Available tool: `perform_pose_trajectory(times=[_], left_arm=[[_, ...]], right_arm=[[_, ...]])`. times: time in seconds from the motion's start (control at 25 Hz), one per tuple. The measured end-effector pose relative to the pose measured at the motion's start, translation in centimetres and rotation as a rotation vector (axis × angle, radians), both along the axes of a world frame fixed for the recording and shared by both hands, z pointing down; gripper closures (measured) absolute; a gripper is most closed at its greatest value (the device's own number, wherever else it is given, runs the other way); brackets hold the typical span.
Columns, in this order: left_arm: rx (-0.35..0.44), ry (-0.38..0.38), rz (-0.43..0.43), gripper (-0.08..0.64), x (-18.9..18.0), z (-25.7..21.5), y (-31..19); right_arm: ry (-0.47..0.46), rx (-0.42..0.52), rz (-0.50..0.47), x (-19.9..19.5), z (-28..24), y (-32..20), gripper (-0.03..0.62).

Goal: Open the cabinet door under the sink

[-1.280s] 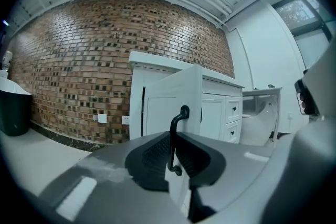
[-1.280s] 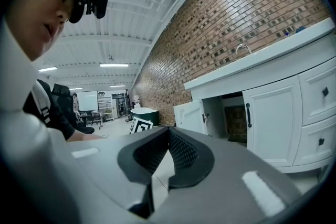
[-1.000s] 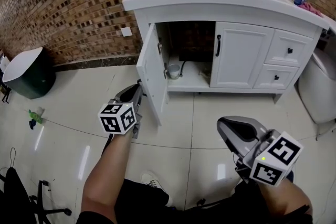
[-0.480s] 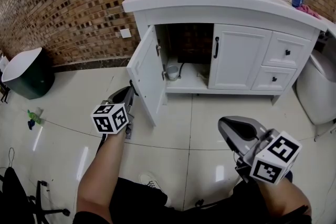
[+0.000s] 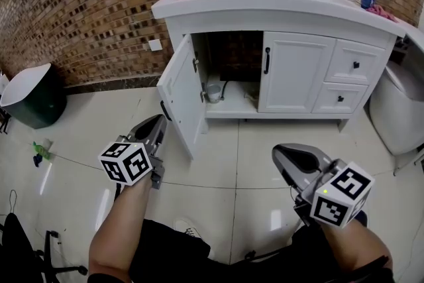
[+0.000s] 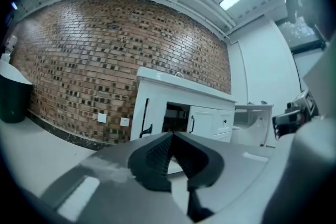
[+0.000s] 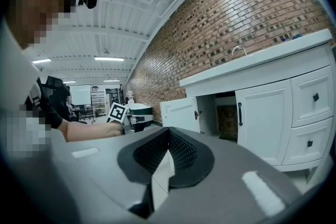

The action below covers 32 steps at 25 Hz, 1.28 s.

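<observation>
Two empty grippers | left gripper [image 5: 158, 121] jaws pressed together, near cabinet door [image 5: 177, 93] but apart | right gripper [image 5: 286, 157] jaws together, low over floor [image 5: 225, 162] | door under sink [image 5: 265, 6] swung wide leftward | judged: opening done, so neither holds it
</observation>
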State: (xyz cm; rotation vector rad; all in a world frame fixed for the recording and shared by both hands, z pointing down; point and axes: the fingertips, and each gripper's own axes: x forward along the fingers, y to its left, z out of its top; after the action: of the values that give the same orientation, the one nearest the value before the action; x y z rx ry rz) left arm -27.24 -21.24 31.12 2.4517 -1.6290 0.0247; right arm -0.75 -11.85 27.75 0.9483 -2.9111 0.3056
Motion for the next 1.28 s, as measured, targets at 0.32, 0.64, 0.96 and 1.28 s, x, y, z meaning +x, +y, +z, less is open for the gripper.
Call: perform_pose_trajectory(times=[0.32, 0.64, 0.96, 1.28], left_arm=[[0.08, 0.107, 0.234, 0.557, 7.3, -5.4, 6.2], [0.132, 0.073, 0.388, 0.557, 12.7, -5.2, 9.7], [0.113, 0.05, 0.407, 0.557, 13.5, -3.4, 10.6], [0.121, -0.017, 0.446, 0.557, 15.5, -2.1, 11.6]], right_arm=[[0.014, 0.012, 0.063, 2.5, 0.3, 0.3, 0.584], [0.023, 0.025, 0.134, 6.1, 0.4, 1.8, 0.584], [0.043, 0.02, 0.131, 6.9, 0.8, 3.9, 0.584], [0.066, 0.043, 0.084, 5.6, 0.6, 5.2, 0.584]])
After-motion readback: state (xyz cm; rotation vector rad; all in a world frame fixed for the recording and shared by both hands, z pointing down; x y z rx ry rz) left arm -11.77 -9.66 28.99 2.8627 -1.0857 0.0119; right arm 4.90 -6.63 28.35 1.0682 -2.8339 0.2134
